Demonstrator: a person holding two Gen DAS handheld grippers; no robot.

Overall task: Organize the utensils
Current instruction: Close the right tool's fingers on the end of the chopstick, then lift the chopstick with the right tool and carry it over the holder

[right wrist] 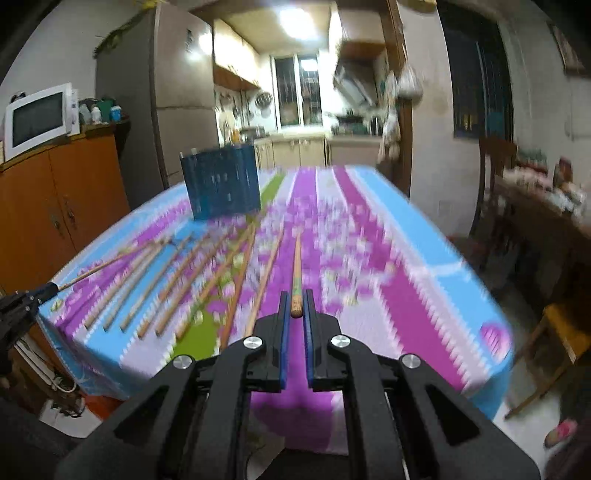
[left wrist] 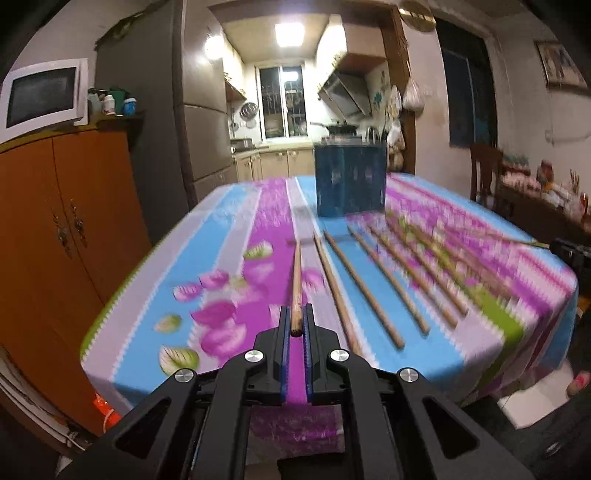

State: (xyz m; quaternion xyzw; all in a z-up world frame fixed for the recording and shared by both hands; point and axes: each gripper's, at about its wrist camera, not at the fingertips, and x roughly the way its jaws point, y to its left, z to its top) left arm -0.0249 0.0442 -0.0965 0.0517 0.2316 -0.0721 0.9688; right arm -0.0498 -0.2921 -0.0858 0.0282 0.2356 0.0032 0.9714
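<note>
Two grippers, left (left wrist: 295, 325) and right (right wrist: 296, 308), each clamp chopstick; no legible writing.

Both views are lit from a bright ceiling lamp (left wrist: 289, 34) in the far kitchen, which blows out to white glare, while the near room is dim and the corners go black. Motion blur smears the tablecloth (left wrist: 229, 236) and the chopsticks (left wrist: 373, 284) lying on it, more heavily in the right wrist view, while each gripper stays sharp. Fisheye distortion bends the cabinet (left wrist: 55, 221) and walls at the edges.
</note>
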